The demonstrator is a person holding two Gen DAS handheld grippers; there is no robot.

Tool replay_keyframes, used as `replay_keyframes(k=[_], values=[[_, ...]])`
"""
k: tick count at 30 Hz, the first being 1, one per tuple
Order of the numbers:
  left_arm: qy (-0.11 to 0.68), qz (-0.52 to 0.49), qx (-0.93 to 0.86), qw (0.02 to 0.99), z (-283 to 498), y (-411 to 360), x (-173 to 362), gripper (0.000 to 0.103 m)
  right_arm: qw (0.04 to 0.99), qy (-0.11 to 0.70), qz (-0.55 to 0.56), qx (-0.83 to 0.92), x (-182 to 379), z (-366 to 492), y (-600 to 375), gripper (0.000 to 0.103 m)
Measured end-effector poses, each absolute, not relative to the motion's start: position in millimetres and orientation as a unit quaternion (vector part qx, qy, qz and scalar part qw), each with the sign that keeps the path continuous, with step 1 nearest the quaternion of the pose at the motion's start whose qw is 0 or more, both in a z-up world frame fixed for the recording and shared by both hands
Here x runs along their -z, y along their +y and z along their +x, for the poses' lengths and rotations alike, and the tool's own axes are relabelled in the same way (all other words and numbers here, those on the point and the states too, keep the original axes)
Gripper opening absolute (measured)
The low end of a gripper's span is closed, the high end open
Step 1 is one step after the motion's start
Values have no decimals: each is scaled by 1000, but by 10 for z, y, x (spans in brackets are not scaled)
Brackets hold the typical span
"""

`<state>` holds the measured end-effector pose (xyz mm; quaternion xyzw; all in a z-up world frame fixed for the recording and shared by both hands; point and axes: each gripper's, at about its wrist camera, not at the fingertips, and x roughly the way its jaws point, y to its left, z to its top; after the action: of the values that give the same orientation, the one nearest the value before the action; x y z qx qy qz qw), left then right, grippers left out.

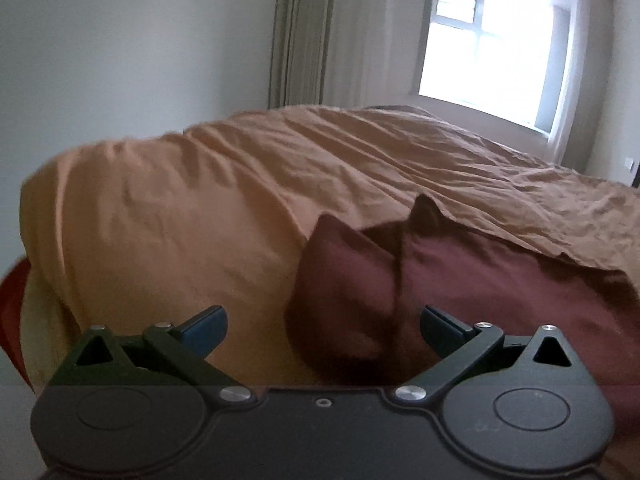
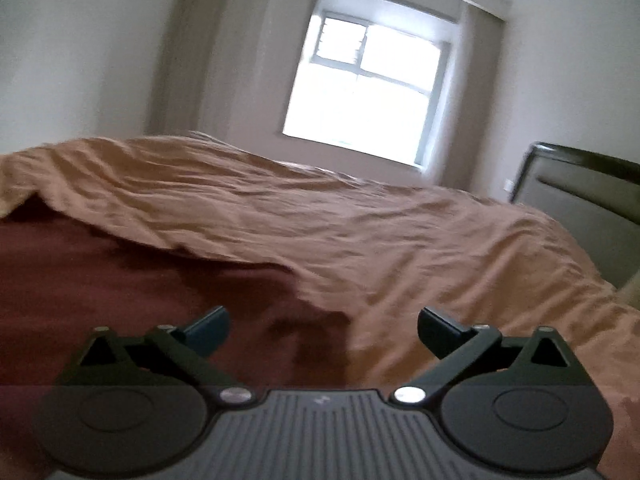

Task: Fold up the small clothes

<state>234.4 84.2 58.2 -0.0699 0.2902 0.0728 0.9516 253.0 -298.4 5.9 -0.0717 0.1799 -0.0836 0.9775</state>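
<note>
The left tool stands wide open, its two blue-tipped fingers spread far apart with nothing gripped between them. It hovers low over the bed, and directly past its open jaws lies the maroon garment, a dark red piece of cloth bunched up so that a fold stands in a ridge with a pointed peak at its far end. The garment rests on the orange-brown bedspread, which is rumpled and runs away from the garment toward the window; one loose edge of the bedspread overlaps the garment's far side. Beside the window, on the side away from the garment's peak, hangs a beige curtain against a pale wall. The right tool is likewise fully open and holds nothing, its fingers apart. Under and just beyond its left finger spreads the same maroon garment, lying flat here, with its edge meeting the bedspread between the fingers. Beyond the garment the bedspread stretches toward the bright window, and a dark headboard rises at the bed's end, well apart from the garment.
</note>
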Motion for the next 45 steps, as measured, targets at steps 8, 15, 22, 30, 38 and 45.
replay_keyframes(k=[8, 15, 22, 30, 38, 45], values=[[300, -192, -38, 934, 2147, 806, -361, 102, 982, 171, -80, -9, 36, 2358, -2311, 103], [272, -259, -37, 926, 2036, 789, -56, 102, 982, 159, -79, -61, 48, 2300, -1942, 103], [263, -321, -41, 909, 2039, 988, 37, 102, 979, 170, -89, -64, 211, 2348, -1704, 103], [265, -324, -42, 907, 2084, 1000, 65, 102, 984, 169, -24, -52, 599, 2378, -1731, 103], [266, -317, -45, 909, 2074, 985, 55, 102, 986, 158, -26, -48, 646, 2371, -1745, 103], [269, -313, -43, 910, 2073, 978, 54, 102, 986, 156, -28, -45, 663, 2366, -1723, 103]])
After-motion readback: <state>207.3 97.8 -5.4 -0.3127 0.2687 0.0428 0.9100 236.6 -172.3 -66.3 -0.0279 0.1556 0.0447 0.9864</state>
